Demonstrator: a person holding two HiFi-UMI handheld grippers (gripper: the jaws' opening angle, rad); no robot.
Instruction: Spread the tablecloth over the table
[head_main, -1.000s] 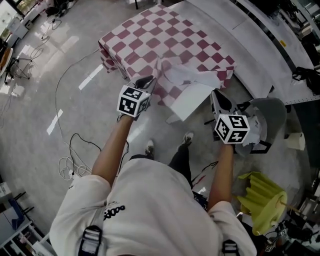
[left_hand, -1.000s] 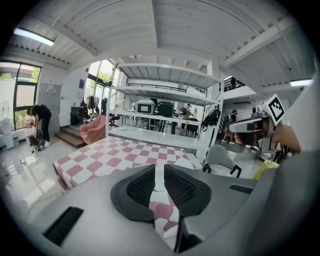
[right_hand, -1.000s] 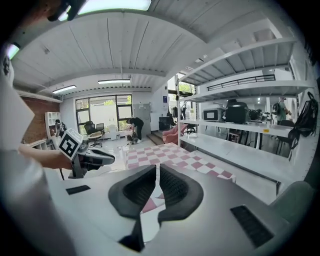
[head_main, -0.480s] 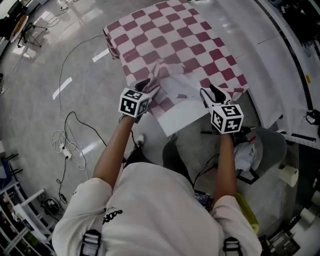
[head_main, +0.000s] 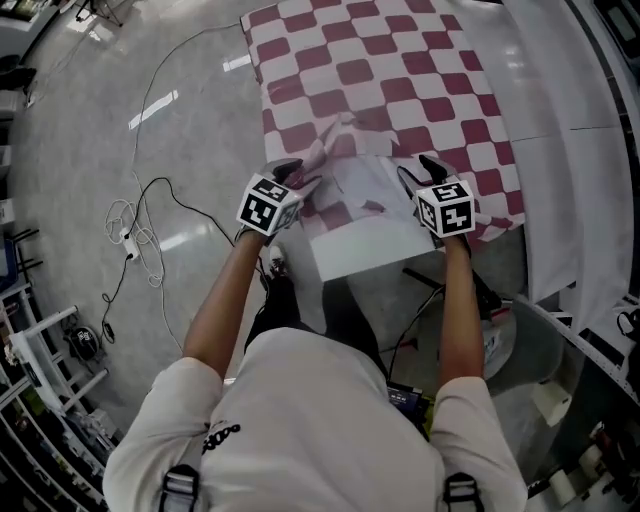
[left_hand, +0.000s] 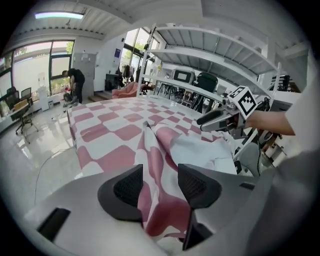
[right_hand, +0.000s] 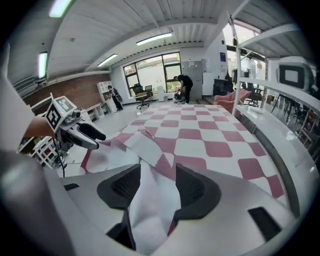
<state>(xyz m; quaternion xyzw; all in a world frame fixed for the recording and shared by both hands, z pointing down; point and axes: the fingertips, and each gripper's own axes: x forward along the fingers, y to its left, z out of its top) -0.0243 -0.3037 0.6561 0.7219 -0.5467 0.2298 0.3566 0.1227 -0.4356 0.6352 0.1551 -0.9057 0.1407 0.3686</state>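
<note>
"Red-and-white tablecloth (left_hand: 115, 135) runs between the jaws of the left gripper (left_hand: 157, 182). Those jaws are opening, and the pads (left_hand: 129, 186) are off the fold. Same on your side?"

"Same. The right gripper (right_hand: 155, 185) is opening too, with a white fold of the cloth lying loose in its gap. Neither one is pinching anything."

"Then the first risk is right at the pads. If either gripper pulls back while a fold sits between its jaws, the textured rubber could snag it. That would drag the near edge off toward us."

"Agreed. Look just past the jaws, too. Between the two grippers the near edge is turned back on itself, with a raised ridge and a flap (head_main: 355, 185) showing its white underside. Left like this, I think it stays rumpled."

"Farther out it looks good. The checks lie flat to the far end and hang over the left side, and the table is hidden under them."

"Except for the flat white patch (head_main: 365, 245) at the near edge. Underside or bare tabletop, I cannot tell. If it is tabletop, the cloth sits too far away and this end comes up short."

"One more thing: there are cables (head_main: 122, 222) on the floor (head_main: 80, 150) to the left. Stepping round to straighten that side could catch a foot."
</note>
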